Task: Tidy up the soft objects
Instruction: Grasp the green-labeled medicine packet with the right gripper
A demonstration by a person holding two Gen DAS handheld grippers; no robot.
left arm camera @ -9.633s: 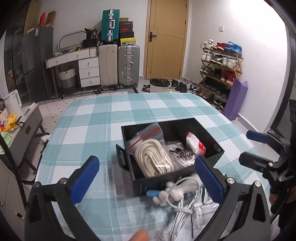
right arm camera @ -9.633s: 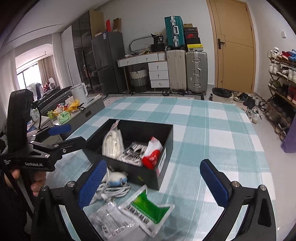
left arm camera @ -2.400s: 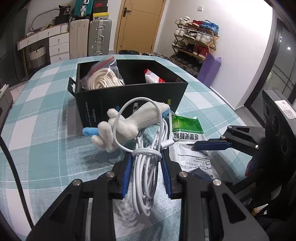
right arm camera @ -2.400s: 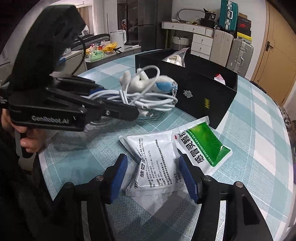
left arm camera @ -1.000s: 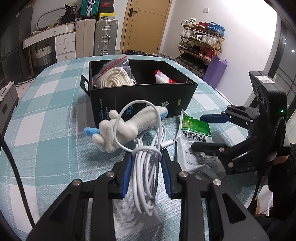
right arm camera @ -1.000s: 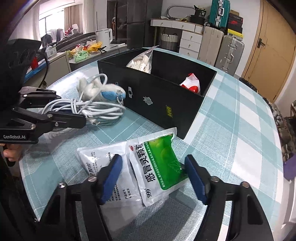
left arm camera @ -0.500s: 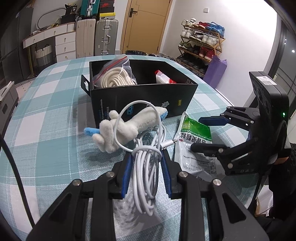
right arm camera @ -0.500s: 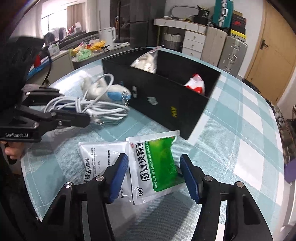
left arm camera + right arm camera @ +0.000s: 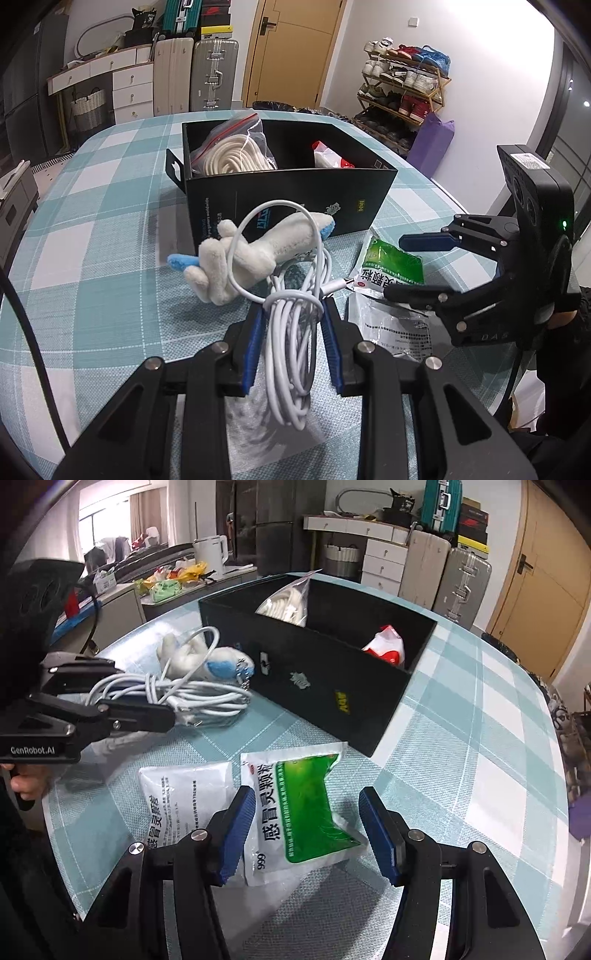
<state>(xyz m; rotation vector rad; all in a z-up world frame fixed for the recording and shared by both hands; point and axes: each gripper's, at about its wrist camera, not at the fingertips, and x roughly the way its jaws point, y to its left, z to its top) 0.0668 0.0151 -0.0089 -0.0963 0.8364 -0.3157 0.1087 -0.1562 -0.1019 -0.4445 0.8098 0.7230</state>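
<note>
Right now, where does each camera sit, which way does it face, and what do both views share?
Left wrist: on the left hand-held gripper, looking down its fingers at the white cable it clamps, with the right hand-held gripper alongside.
Right wrist: on the right hand-held gripper, looking down at the green packet between its fingers; a hand shows.
Shared: black box, plush toy, both packets.

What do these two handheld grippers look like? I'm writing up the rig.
Both are matte black frames with silver bolt heads and ribbed blue pads on the fingers. The left gripper carries white "GenRobot.AI" lettering on its side. The right gripper has a boxy black housing with a lit green LED.
</note>
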